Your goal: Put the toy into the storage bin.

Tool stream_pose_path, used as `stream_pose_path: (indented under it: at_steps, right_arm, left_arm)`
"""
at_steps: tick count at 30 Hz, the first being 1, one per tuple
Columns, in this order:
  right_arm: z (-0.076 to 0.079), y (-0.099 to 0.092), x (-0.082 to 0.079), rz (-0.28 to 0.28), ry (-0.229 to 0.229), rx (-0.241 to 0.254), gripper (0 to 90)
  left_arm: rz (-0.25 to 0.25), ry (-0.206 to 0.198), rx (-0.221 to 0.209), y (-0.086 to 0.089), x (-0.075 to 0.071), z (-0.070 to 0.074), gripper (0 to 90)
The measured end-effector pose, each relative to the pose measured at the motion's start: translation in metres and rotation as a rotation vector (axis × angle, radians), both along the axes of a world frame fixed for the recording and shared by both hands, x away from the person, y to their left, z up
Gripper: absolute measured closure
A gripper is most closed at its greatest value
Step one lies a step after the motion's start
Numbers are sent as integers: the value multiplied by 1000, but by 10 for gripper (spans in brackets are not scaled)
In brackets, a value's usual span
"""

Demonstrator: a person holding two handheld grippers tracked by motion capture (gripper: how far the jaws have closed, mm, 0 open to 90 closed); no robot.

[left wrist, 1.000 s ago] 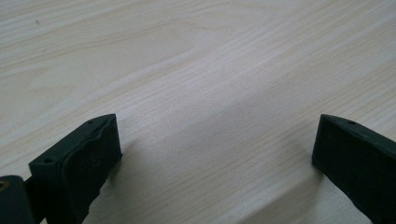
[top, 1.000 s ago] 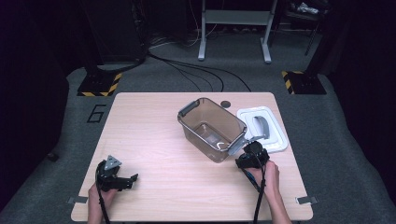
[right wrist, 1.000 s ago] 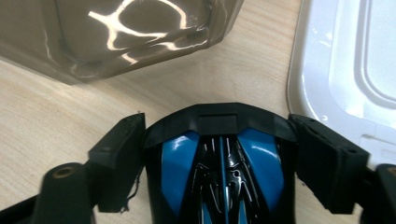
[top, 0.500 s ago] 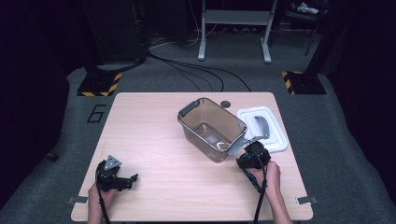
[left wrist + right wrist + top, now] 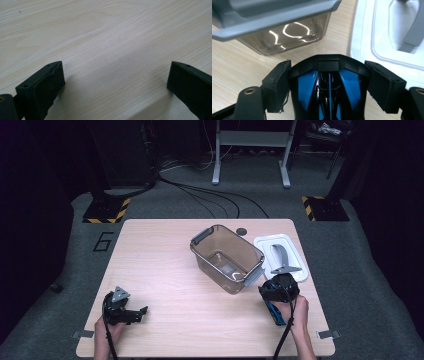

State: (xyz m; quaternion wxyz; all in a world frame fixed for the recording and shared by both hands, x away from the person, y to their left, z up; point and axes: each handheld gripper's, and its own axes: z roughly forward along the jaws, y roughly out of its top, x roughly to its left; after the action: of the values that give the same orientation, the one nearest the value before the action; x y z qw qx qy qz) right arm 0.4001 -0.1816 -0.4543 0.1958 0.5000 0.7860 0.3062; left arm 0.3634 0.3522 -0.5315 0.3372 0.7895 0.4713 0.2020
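- Between the pads (image 5: 279,85) of my right gripper (image 5: 329,82) sat a black and blue object (image 5: 329,85), glossy, wedged from pad to pad; I logged the jaws as clamped on it. I could not tell what the object was.
- In the high view the right gripper (image 5: 278,290) was near the table's right front, the black and blue object (image 5: 274,312) showing below it against my hand.
- Just ahead of those jaws stood the clear brown bin (image 5: 287,32) with its grey rim and latch, apart from the object; in the high view the bin (image 5: 227,258) stood open-topped near the table's middle, tilted to the table edges.
- Right of the bin lay the white lid (image 5: 387,37), flat, grey handle up; high view, lid (image 5: 280,255) just beside the bin.
- My left gripper (image 5: 115,82) had its jaws wide apart, nothing between them, bare wood grain beneath.
- In the high view the left gripper (image 5: 131,312) rested near the front left corner of the table (image 5: 165,250), well apart from the bin.
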Motion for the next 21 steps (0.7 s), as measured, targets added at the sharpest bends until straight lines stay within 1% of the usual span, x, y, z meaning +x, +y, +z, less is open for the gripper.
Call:
stream_pose_path:
  at_steps: [3,4,11,16,21]
  right_arm:
    - [9,-5,-7,-16,-24,22,241]
    - [9,-5,-7,-16,-24,22,241]
    - [24,-16,-15,-20,-79,42,241]
    - [31,-19,-15,-36,-101,57,241]
    - [37,-22,-12,-42,-113,62,241]
  left_arm:
    - [0,-1,0,0,0,0,12]
    - [1,0,0,0,0,0,12]
    - [1,-1,0,0,0,0,12]
    - [1,0,-1,0,0,0,13]
    - [0,1,0,0,0,0,12]
